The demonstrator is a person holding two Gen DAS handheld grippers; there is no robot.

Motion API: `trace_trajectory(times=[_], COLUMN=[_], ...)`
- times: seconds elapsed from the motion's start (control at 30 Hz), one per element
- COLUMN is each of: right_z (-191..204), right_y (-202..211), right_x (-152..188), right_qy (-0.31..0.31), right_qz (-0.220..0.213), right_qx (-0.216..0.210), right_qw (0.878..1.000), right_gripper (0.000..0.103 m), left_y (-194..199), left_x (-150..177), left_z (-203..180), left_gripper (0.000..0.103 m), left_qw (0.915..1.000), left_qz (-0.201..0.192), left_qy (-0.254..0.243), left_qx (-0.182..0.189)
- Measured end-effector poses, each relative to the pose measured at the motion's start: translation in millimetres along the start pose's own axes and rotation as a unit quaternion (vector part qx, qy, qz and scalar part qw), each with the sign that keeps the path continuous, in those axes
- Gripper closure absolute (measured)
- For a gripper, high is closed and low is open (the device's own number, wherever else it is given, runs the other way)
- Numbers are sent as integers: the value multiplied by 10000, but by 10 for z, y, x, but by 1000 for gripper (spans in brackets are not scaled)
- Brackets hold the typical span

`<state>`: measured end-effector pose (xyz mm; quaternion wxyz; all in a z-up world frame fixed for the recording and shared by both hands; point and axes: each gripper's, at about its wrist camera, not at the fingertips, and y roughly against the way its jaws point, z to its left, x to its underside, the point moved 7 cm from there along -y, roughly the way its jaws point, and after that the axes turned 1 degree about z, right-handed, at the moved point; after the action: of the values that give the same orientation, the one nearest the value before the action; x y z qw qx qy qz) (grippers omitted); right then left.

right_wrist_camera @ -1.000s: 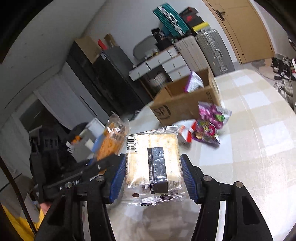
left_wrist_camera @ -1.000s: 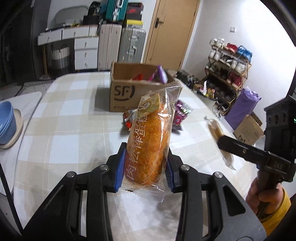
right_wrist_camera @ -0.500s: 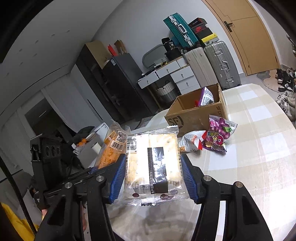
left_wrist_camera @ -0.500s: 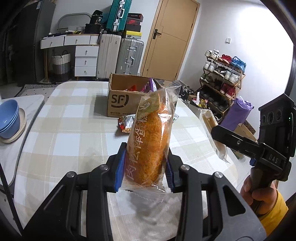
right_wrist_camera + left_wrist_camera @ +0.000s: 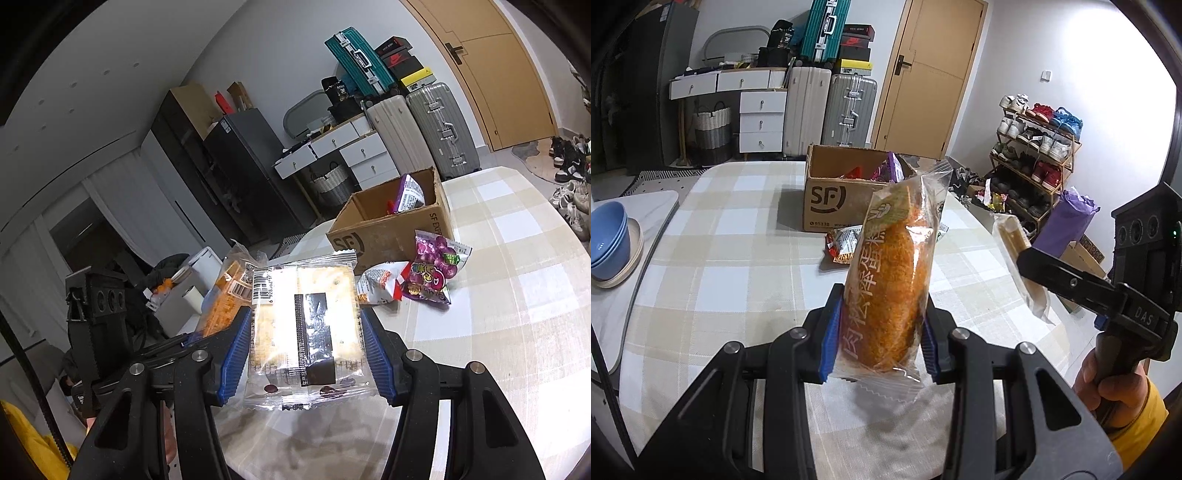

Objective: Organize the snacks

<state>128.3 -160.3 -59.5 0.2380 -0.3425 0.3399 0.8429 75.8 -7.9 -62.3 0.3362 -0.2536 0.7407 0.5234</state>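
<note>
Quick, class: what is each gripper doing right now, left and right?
Left gripper: shut on the orange floss cake packet.
Right gripper: shut on the clear cracker packet.

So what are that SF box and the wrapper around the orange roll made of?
The SF box looks like plain brown corrugated cardboard, matte, with scuffed edges and a printed logo. The wrapper around the orange roll seems thin clear plastic film: it is glossy and see-through, with crimped, zigzag-cut ends.
</note>
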Motion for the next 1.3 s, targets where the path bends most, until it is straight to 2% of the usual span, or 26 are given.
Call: trace_trajectory(times=[0.3, 0.6, 0.87, 1.03, 1.17, 1.3], right_z=[-104, -211, -251, -334, -431, -585], right_y=[-48, -308, -683, -1010, -1264, -1559], right_x=[-340, -1031, -1703, -2092, -2305, -2434], right_qy=[-15, 92, 334, 420, 369, 296], right_qz=[-114, -188, -116, 21, 145, 375], right_qx=[-54, -99, -106, -8, 25, 137], right_qw=[9999, 9997, 9993, 9991, 9992, 9988], right_gripper=[44, 44, 44, 44, 44, 44], left_y=[-321, -686, -1070, -1441, -1771, -2057], left_x=[-250, -872, -1575, -1973, -2178, -2330], left_z=[76, 196, 407, 491, 527, 549], left_gripper=[70, 70, 69, 69, 69, 69], left_qw=[9999, 10000, 9999, 10000, 9995, 9984], left_qz=[57, -43, -109, 44, 295, 356], left_qy=[48, 40, 23, -29, -87, -269], left_qx=[84, 63, -81, -58, -75, -335])
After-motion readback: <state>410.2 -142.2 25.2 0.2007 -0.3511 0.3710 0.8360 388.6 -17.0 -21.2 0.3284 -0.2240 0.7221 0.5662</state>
